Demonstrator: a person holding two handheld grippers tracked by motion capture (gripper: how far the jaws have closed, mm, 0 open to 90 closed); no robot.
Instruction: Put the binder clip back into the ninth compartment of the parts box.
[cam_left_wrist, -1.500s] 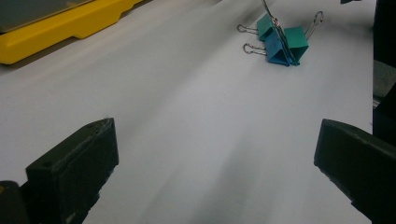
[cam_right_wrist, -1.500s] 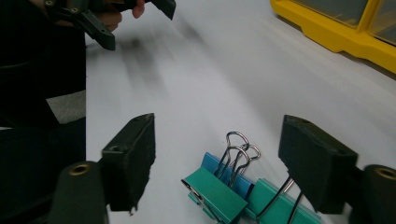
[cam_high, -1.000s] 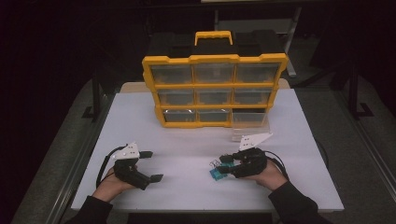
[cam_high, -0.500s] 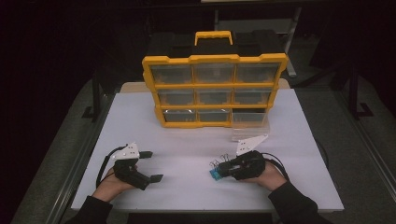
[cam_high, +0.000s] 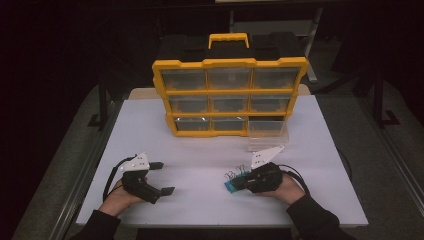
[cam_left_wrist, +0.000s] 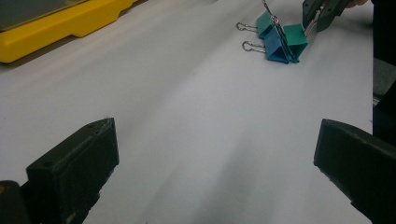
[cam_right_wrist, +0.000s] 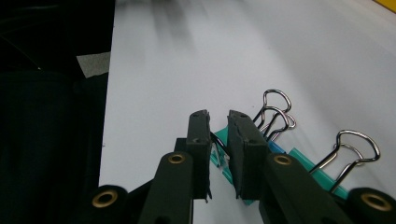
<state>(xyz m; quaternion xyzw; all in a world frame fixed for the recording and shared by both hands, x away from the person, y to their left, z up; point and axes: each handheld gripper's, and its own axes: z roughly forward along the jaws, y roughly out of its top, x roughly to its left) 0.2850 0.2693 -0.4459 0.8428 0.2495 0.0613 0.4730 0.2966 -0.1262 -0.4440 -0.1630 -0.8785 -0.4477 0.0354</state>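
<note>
A small cluster of binder clips (cam_high: 233, 183) lies on the white surface (cam_high: 210, 150) near its front edge, right of the middle, just in front of the right claw (cam_high: 243, 182). In the left gripper view the cluster reads as three clips packed together: a blue one (cam_left_wrist: 276, 48) in front, a teal one (cam_left_wrist: 266, 24) behind it and a second teal one (cam_left_wrist: 295, 36) on the side nearest the right claw. The blue clip and the teal one behind it lie on their sides with their wire handles (cam_left_wrist: 252, 46) stretched flat along the surface, so their long axes run roughly left to right across the surface, handles pointing toward the left claw (cam_high: 161, 177) and away from the right one. In the right gripper view the wire loops (cam_right_wrist: 275, 109) rise and fan away past the black jaws. The right claw is nearly clenched, its jaws standing only a narrow gap apart with a thin wire handle (cam_right_wrist: 218, 140) of a teal clip caught between them; whether the pads press it firmly cannot be told. The left claw rests well apart from the clips on the left side of the surface, released, its jaws spread wide with nothing between them. Farther back, a yellow organizer case (cam_high: 229, 95) with clear drawers stands upright, and a clear drawer (cam_high: 268, 134) sits pulled out at its lower right corner.
</note>
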